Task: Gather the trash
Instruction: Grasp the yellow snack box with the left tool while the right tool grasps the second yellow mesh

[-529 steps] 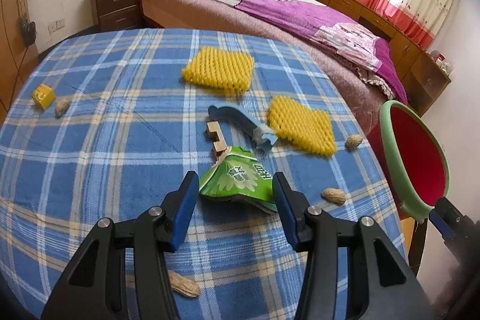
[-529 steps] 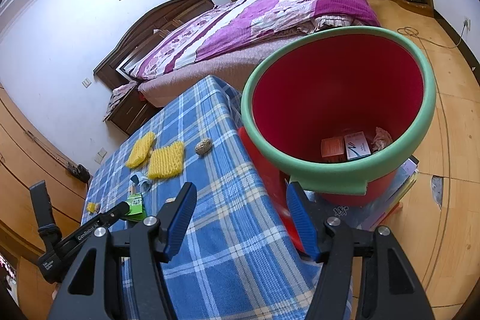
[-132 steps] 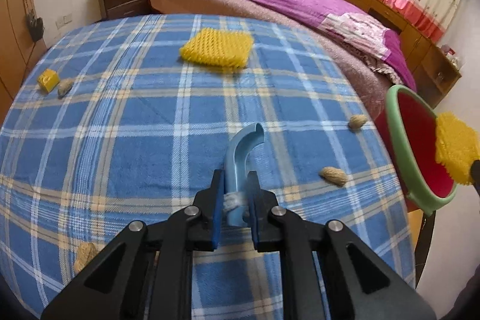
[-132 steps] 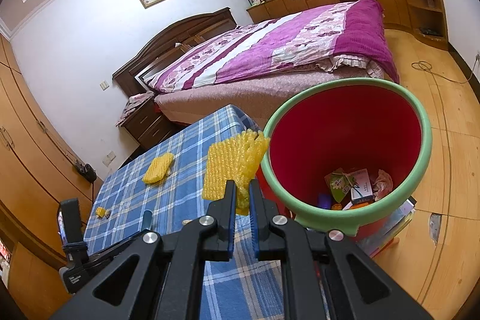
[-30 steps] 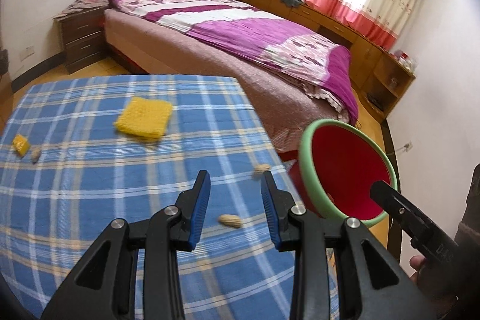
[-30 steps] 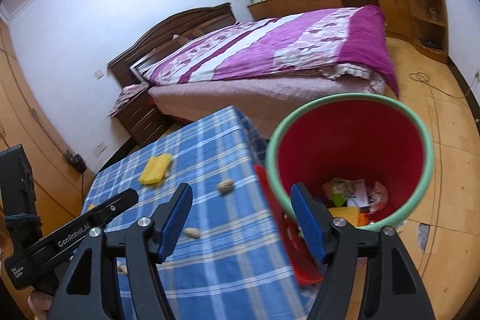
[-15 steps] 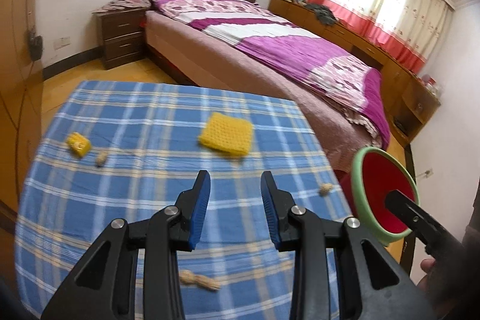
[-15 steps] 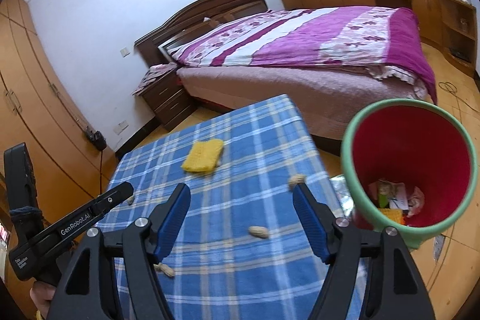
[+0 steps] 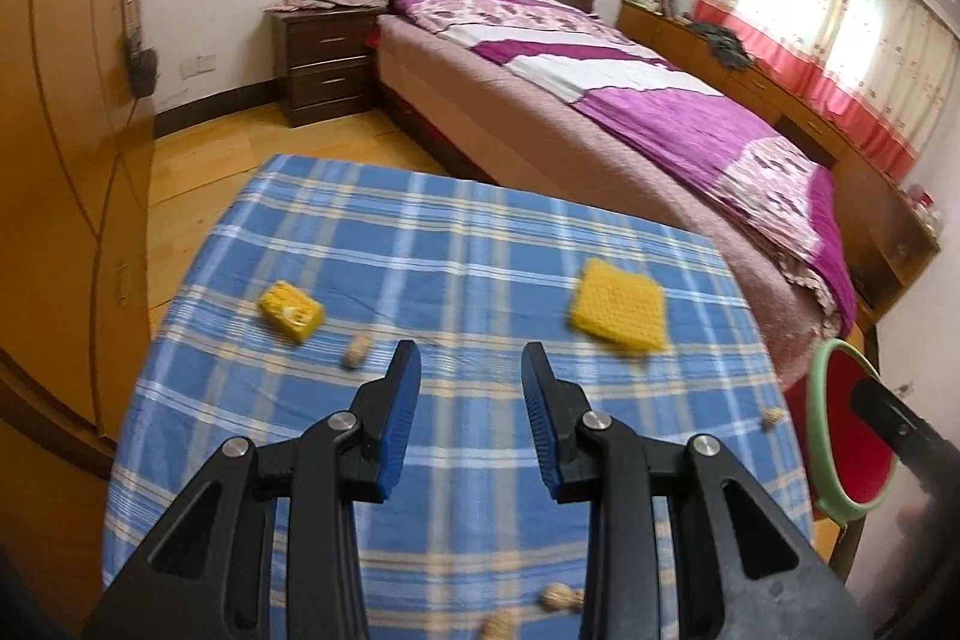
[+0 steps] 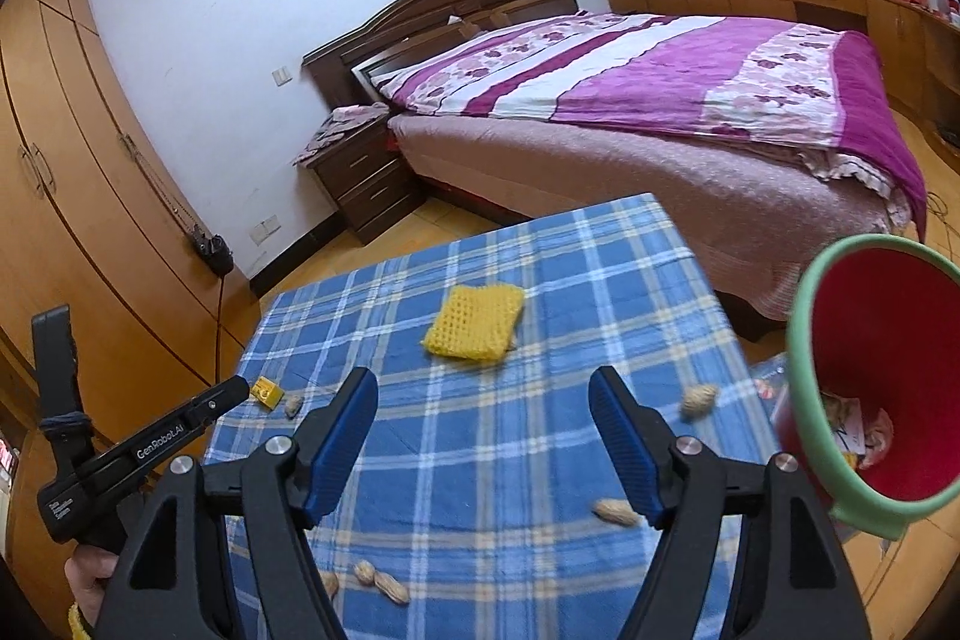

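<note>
While several scraps already lie in the bottom of the red bin, most of the count is outstanding on the blue checked tablecloth, so the job reads as partly done.

Landmark for all entries: the bin, standing off the table's edge on the bed side.

- Bin contents: crumpled paper and wrapper pieces visible low inside; exact items too small to tell.
- Yellow mesh pad: flat on the cloth, well apart from the bin, toward the table's far edge.
- Peanut: the piece nearest the bin, just inside the table edge.
- Second peanut: near the bin, at the close edge of the cloth.
- Cluster of peanuts: well apart from the bin, close to the camera.
- Small yellow block with a peanut just beside it: farthest from the bin, at the opposite side of the table.
- Left gripper: jaws parted, nothing between them, over the middle of the cloth.
- Right gripper: jaws spread wide and opening, empty.

Judgement: one pad, one block and roughly half a dozen peanuts remain to collect.
</note>
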Motion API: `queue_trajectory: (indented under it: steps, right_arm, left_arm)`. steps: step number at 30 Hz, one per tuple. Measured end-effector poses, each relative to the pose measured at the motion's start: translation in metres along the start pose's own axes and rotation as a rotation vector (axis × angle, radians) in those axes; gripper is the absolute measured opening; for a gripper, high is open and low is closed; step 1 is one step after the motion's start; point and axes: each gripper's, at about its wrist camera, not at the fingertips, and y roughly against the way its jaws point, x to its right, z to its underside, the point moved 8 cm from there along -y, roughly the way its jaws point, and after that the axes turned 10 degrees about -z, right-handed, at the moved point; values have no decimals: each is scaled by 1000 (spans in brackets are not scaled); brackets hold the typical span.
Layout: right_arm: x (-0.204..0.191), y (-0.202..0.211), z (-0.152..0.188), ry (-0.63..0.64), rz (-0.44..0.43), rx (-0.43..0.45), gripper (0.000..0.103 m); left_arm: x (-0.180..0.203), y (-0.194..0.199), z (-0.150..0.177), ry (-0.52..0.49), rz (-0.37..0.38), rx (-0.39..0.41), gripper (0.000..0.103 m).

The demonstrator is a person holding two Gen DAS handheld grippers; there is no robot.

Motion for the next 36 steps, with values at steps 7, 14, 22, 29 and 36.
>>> queue_trajectory:
  steps: [7,14,22,29,36]
  right_arm:
    - [-3,-35,-6,7,5,-27,76]
    - [4,-76,-6,-14,23,-77,76]
    - [12,-128,1,-35,39,-143,76]
    - [28,-164,7,-64,63,-194,76]
    - [38,-190,11,-70,85,-219,76]
  left_arm:
    - [-38,-30,-10,38,-68,-30,35]
    - [-63,-60,-20,-9,-145,-46,47]
    - [-80,-99,-22,-46,-182,-88,49]
    - [-85,-128,-20,-71,-180,-114,53]
    - [-89,-142,-15,-75,-195,-111,52]
